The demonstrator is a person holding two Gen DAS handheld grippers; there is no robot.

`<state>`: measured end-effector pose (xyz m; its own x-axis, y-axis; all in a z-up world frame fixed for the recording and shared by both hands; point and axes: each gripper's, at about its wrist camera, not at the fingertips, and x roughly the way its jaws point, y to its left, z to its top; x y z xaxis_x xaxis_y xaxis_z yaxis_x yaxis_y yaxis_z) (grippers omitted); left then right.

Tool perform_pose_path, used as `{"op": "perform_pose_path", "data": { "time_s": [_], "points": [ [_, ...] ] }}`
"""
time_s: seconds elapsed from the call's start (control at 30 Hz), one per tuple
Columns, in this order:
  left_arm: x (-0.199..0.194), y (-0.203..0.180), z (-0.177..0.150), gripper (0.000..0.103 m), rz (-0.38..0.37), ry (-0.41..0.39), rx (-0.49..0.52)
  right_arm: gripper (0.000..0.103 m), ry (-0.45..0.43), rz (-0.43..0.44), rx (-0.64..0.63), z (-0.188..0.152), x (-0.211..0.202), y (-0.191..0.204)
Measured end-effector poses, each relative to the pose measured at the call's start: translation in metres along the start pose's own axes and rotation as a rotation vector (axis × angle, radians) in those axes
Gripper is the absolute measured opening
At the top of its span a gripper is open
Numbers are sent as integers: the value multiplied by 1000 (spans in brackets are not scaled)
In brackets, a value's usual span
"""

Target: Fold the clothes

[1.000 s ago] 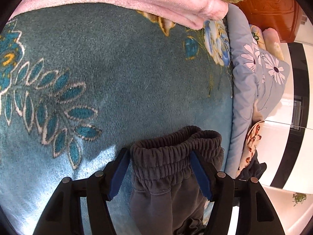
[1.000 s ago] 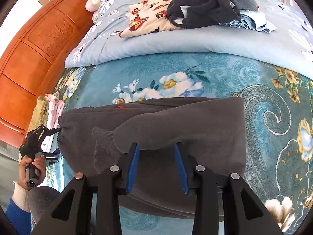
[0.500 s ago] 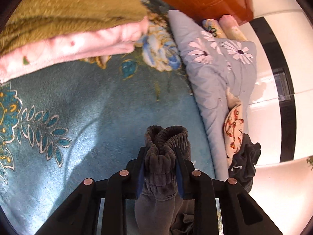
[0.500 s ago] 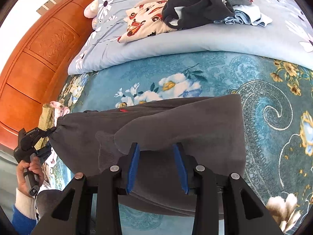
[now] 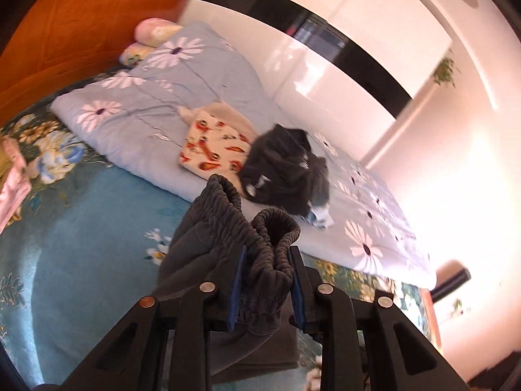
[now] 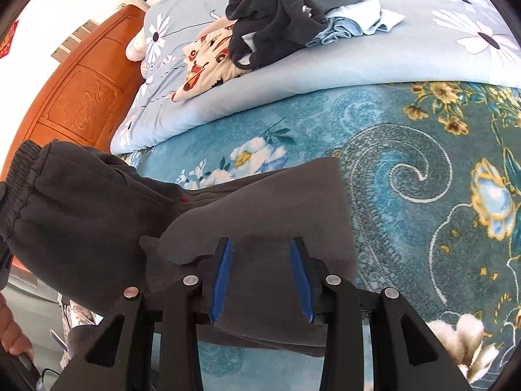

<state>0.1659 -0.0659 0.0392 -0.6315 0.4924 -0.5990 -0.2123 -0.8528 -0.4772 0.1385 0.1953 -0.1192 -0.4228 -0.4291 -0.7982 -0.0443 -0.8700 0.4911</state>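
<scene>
Left claw (image 5: 265, 280) pinching trousers' waistband (image 5: 260, 244)

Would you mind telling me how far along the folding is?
Done: one fold lies in the dark grey fleece trousers. In hand: the left hand-held gripper lifts their elastic waistband; the right hand-held gripper sits open over them. Left: the dark clothes heap.

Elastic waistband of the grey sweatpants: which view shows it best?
Left wrist view: the elastic waistband sits bunched, centred, clamped in the left gripper. In the right wrist view it is only a sliver at the left edge, seen side-on.
</scene>
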Motion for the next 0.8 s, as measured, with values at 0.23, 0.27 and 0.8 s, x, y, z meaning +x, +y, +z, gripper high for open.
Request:
{"op": "perform_pose_path", "data": {
  "time_s": [0.23,0.27,0.8],
  "points": [
    [97,-50,-78,27,47,272,153,38,-6,-64,102,-9,-17,-51],
    [109,-49,-87,27,53,305,150,38,-2,-70,114,-11,-18,-58],
    [71,16,-93,53,-50,283,-200,38,-31,-17,106,-13,-32,-55]
  ]
}}
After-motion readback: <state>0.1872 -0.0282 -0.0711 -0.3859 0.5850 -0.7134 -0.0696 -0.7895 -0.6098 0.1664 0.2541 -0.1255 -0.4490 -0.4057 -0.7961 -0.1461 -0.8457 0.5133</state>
